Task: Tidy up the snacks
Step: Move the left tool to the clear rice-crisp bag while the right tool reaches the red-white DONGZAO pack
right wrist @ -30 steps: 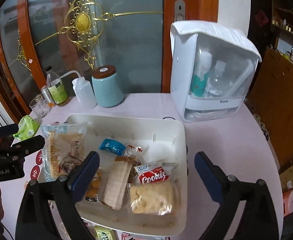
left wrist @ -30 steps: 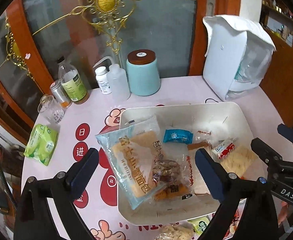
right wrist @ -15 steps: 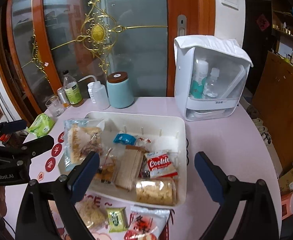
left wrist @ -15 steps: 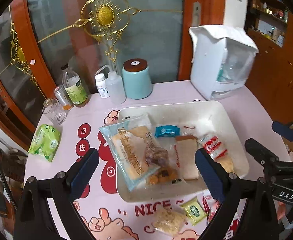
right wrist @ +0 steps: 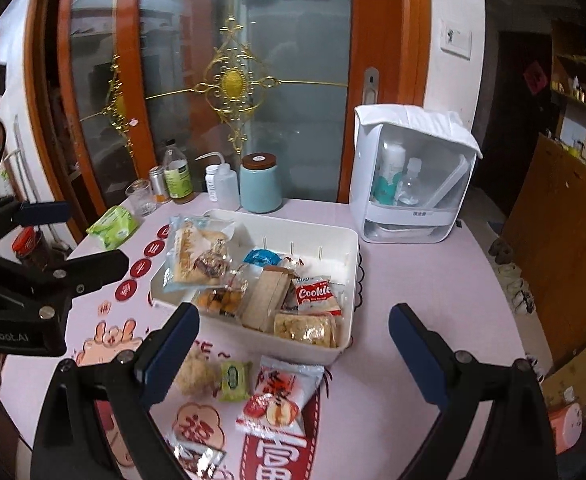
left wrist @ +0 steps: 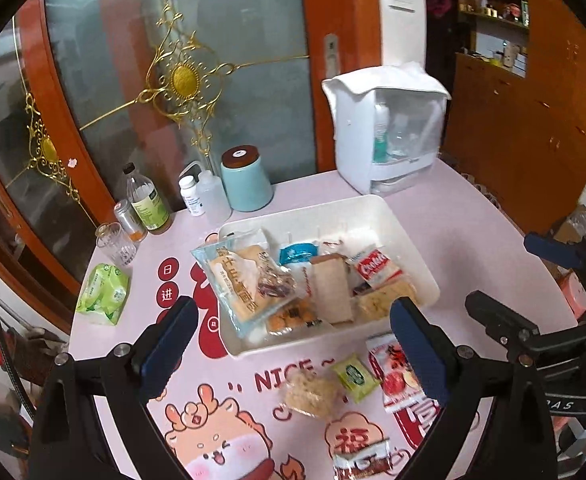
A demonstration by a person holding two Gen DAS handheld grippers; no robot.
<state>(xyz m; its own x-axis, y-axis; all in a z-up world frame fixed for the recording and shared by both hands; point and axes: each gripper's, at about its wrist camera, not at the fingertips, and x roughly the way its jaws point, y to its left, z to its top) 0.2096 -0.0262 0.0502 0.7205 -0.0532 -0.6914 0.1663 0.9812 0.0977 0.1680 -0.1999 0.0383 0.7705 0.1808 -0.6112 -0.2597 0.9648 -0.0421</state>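
A white tray [left wrist: 409,240] [right wrist: 335,240] on the round table holds several snack packets, among them a large clear pastry bag [left wrist: 237,280] [right wrist: 195,254] and a red Cookie pack [left wrist: 375,264] [right wrist: 315,292]. In front of the tray lie a crumbly cake in clear wrap [left wrist: 311,394] [right wrist: 195,372], a small green packet [left wrist: 353,374] [right wrist: 235,378], a red-and-white packet [left wrist: 393,380] [right wrist: 279,398] and a silver-brown packet [left wrist: 363,458] [right wrist: 197,458]. My left gripper [left wrist: 293,348] and right gripper [right wrist: 293,350] are open and empty, high above the table's front.
At the back stand a white plastic case with bottles [left wrist: 389,132] [right wrist: 409,176], a teal jar [left wrist: 247,178] [right wrist: 260,184], white bottles [left wrist: 213,196], a green-label bottle [left wrist: 147,200], a glass [left wrist: 117,242] and a green tissue pack [left wrist: 103,294] [right wrist: 113,226]. A wooden cabinet [right wrist: 565,240] stands on the right.
Both grippers have pulled back and up from the tray, still open. The loose packets in front of the tray have come into view.
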